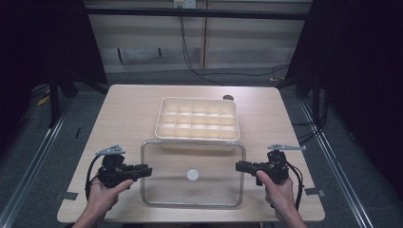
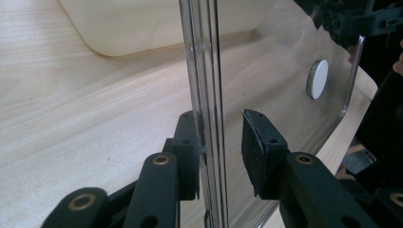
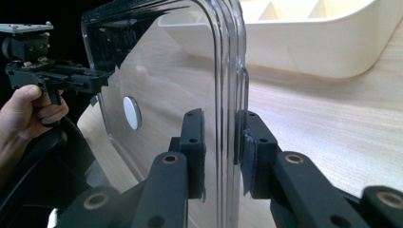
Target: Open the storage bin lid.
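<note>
Clear plastic lid (image 1: 193, 175) lies on the surface at 6 o'clock of the compartment box (image 1: 197, 119); left tool (image 1: 146, 170) and right tool (image 1: 240, 166) pinch its side rims. Lift evenly, keeping it level.

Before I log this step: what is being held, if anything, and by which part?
The clear lid is held at both short side edges: the left gripper closes on its left rim, the right gripper on its right rim, in front of the compartment box.
</note>
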{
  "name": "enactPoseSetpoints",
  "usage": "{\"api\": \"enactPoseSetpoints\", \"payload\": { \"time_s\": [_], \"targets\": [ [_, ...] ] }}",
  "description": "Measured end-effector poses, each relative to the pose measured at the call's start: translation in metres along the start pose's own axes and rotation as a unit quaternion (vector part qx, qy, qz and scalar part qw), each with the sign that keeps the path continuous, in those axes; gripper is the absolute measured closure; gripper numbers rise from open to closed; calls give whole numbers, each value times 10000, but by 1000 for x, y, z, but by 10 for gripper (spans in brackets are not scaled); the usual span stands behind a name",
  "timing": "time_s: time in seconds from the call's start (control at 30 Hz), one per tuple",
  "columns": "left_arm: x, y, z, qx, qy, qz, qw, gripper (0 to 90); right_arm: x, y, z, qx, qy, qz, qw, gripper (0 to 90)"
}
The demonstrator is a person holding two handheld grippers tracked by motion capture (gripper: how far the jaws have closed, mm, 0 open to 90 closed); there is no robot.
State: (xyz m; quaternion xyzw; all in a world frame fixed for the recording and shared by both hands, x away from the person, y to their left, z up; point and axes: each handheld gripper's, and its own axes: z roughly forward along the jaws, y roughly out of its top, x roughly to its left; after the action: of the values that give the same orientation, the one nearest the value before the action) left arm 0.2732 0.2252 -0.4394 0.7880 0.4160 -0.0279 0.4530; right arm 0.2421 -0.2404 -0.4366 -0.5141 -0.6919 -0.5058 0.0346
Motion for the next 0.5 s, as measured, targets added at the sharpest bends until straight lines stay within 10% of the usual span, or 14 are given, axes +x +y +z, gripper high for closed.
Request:
{"api": "enactPoseSetpoints", "payload": {
  "time_s": [0.5],
  "targets": [
    [10, -1, 12, 144, -25, -26, 9999, 663, -13, -2, 13, 13, -212, -22, 9998, 716]
  ]
}}
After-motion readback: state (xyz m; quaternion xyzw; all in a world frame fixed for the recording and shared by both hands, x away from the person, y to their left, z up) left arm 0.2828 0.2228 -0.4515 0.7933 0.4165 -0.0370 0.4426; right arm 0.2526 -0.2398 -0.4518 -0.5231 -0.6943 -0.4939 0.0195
